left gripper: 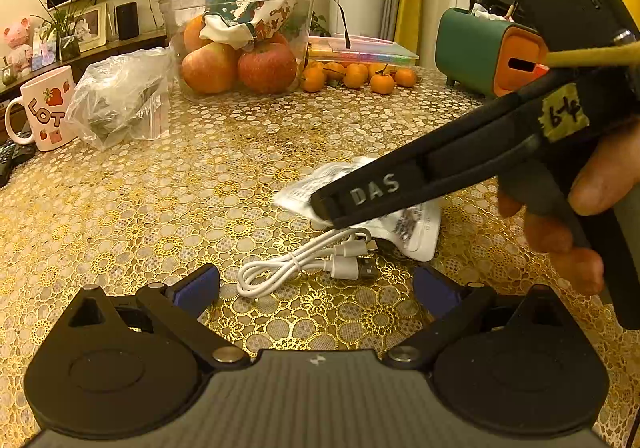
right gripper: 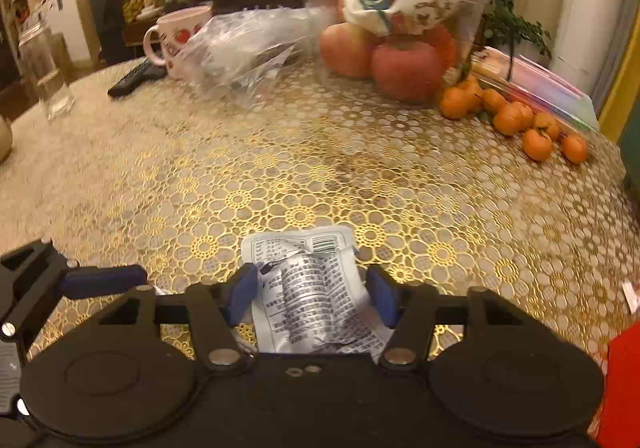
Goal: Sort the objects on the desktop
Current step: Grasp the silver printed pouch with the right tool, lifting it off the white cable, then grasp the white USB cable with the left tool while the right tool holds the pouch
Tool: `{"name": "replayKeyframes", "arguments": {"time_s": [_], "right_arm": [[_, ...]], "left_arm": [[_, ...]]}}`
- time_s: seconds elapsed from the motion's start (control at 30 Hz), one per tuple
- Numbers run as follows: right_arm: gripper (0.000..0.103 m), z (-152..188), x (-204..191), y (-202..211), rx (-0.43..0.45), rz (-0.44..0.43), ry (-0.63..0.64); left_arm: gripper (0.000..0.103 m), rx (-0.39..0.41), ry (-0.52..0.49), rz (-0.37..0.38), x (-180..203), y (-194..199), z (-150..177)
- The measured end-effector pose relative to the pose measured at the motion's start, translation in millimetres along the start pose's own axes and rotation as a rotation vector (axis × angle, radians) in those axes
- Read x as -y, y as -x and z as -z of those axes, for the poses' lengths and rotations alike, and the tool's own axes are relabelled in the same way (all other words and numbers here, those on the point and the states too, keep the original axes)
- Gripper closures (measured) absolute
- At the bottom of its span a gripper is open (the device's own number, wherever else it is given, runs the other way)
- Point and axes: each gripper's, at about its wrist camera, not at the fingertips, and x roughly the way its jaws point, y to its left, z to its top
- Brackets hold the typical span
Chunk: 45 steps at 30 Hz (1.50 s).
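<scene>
1. Packet (right gripper: 316, 288): one white crumpled sachet w/ black print, lying on the gold-patterned table (right gripper: 320, 176) near its front edge, roughly mid-width. Long axis runs front-to-back in the right wrist view; barcode end points toward the far edge.
2. Cable (left gripper: 304, 262): one white USB lead, coiled and tied, just beside the packet on the front-edge side; its plugs point toward the packet.
3. Other counts: one pink mug (left gripper: 42, 108) and one clear plastic bag (left gripper: 124, 96) toward the far left; one clear tub (left gripper: 244, 36) holding apples and a printed cloth at the far edge; approx. seven small oranges (left gripper: 354, 76) beside it; one green-orange box (left gripper: 486, 52) at far right.
4. Right gripper (right gripper: 312, 294): jaws partly closed, blue pads on either side of the packet, at or v. near its edges; can't tell if they actually press it.
5. Left gripper (left gripper: 316, 288): jaws wide apart, nothing held, hovering over the cable's coiled end.
</scene>
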Motion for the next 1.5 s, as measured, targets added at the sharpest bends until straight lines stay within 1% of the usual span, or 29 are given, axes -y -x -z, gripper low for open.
{"name": "replayKeyframes", "arguments": {"time_s": [0.2, 0.33, 0.4, 0.5, 0.57, 0.6, 0.77, 0.9, 1.0, 1.07, 1.13, 1.3, 1.5], "right_arm": [[0.052, 4.4, 17.6, 8.0, 0.015, 0.047, -0.08], [0.064, 5.6, 25.6, 17.2, 0.027, 0.054, -0.112], [0.062, 7.5, 25.6, 18.6, 0.023, 0.052, -0.107], [0.054, 7.9, 23.5, 16.7, 0.005, 0.045, -0.105], [0.042, 8.0, 21.6, 12.9, -0.012, 0.049, -0.101], [0.039, 8.4, 20.8, 11.9, -0.012, 0.051, -0.099], [0.038, 11.5, 17.1, 10.1, -0.014, 0.054, -0.088], [0.042, 15.9, 14.0, 13.4, -0.009, 0.063, -0.062], [0.046, 19.2, 9.4, 15.7, 0.004, 0.086, -0.038], [0.057, 18.5, 10.5, 19.5, 0.022, 0.094, -0.054], [0.064, 16.4, 13.9, 24.2, 0.038, 0.09, -0.072], [0.066, 19.3, 14.1, 28.8, 0.044, 0.104, -0.078], [0.067, 23.6, 19.3, 40.4, 0.063, 0.105, -0.122]], "left_arm": [[0.0, -0.007, 0.011, 0.006, 3.1, -2.1, -3.5], [0.0, -0.007, 0.025, -0.009, 4.4, -5.3, -5.3], [0.0, -0.006, 0.029, -0.013, 4.9, -6.4, -5.9], [0.0, -0.007, 0.027, -0.019, 5.6, -7.0, -5.9], [0.0, -0.007, 0.019, -0.024, 6.9, -7.4, -5.6], [0.0, -0.008, 0.015, -0.026, 7.3, -7.6, -5.6], [0.0, -0.004, 0.01, -0.027, 7.6, -8.1, -5.6], [0.001, -0.002, -0.003, -0.038, 10.0, -9.8, -5.9], [0.007, 0.006, -0.012, -0.038, 11.1, -8.4, -5.2], [0.018, 0.016, -0.014, -0.046, 11.4, -6.8, -4.9], [0.028, 0.025, -0.012, -0.049, 11.1, -5.3, -5.0], [0.028, 0.025, -0.011, -0.051, 11.4, -4.7, -5.3], [0.029, 0.02, -0.007, -0.052, 11.0, -3.7, -5.4]]}}
